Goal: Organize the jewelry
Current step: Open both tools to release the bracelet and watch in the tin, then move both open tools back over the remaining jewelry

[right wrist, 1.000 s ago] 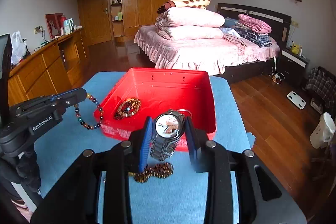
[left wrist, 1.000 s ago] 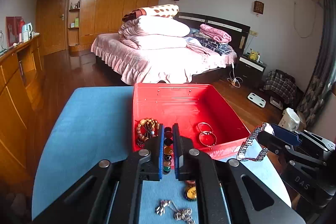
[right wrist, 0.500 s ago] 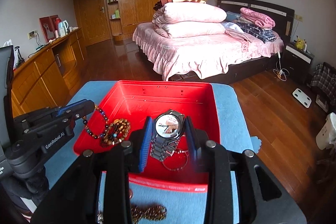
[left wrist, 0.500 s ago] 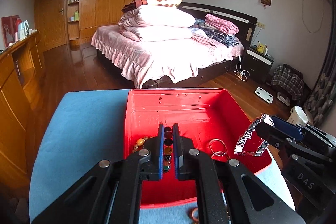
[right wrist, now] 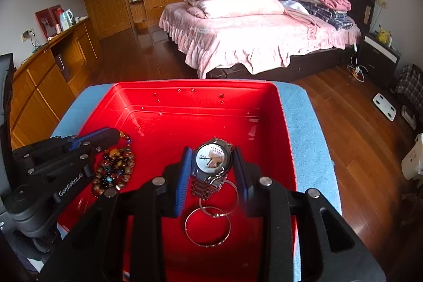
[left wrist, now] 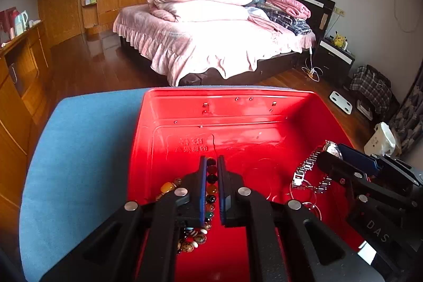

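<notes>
A red box [left wrist: 227, 107] [right wrist: 201, 102] sits on a blue cloth-covered table [left wrist: 87, 139]. My left gripper [left wrist: 211, 163] is shut on a multicoloured bead bracelet [left wrist: 211, 188], held inside the box over a brown bead bracelet [left wrist: 190, 242] on the box floor. My right gripper [right wrist: 212, 149] is shut on a silver wristwatch [right wrist: 212, 157] with a white dial, its band hanging down over silver bangles [right wrist: 207, 226] lying in the box. The right gripper [left wrist: 327, 152] shows at the left view's right edge; the left gripper [right wrist: 116, 134] shows at the right view's left edge.
Beyond the table's far edge are a wooden floor [right wrist: 343, 107] and a bed with pink covers [right wrist: 251, 36]. Wooden cabinets [right wrist: 45, 75] line the left side. Blue cloth [right wrist: 306, 136] is bare to the right of the box.
Both grippers moved forward and down, from in front of the box to inside it, carrying the bead bracelet and the watch. The loose jewelry on the cloth dropped out of view.
</notes>
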`<state>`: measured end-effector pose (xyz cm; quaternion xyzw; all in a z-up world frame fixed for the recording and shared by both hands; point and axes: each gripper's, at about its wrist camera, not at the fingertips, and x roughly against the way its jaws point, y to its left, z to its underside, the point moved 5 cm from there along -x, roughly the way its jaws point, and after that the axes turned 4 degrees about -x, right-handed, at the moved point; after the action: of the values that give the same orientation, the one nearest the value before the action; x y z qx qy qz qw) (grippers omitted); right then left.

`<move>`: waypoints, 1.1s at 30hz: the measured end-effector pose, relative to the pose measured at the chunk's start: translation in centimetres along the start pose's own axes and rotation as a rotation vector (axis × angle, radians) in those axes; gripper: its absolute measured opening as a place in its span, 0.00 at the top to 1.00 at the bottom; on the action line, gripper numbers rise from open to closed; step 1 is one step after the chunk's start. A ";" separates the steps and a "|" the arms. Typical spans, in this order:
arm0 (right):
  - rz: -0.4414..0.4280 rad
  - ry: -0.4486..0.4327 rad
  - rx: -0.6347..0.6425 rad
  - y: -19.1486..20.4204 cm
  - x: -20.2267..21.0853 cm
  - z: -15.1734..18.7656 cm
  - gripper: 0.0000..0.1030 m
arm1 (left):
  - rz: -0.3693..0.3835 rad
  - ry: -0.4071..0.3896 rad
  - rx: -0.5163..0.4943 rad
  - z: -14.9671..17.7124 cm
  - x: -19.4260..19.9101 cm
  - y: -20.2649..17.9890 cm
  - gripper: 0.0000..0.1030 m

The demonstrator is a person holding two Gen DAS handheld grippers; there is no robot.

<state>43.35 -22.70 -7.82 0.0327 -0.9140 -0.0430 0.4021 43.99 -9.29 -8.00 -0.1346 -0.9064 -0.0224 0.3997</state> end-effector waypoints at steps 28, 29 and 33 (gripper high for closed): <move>0.025 -0.191 0.004 -0.1 9.0 6.5 0.43 | -0.089 -0.209 -0.012 7.0 10.3 1.0 0.39; 0.022 -0.194 0.007 0.1 9.3 7.1 0.41 | -0.090 -0.210 -0.011 7.8 10.8 1.0 0.38; 0.023 -0.190 0.002 0.5 10.8 10.1 0.38 | -0.113 -0.217 0.001 10.6 12.1 1.4 0.29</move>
<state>28.56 -22.72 -6.65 0.0187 -0.9484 -0.0404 0.3140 28.90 -3.62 -6.43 -0.0845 -0.9505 -0.0297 0.2976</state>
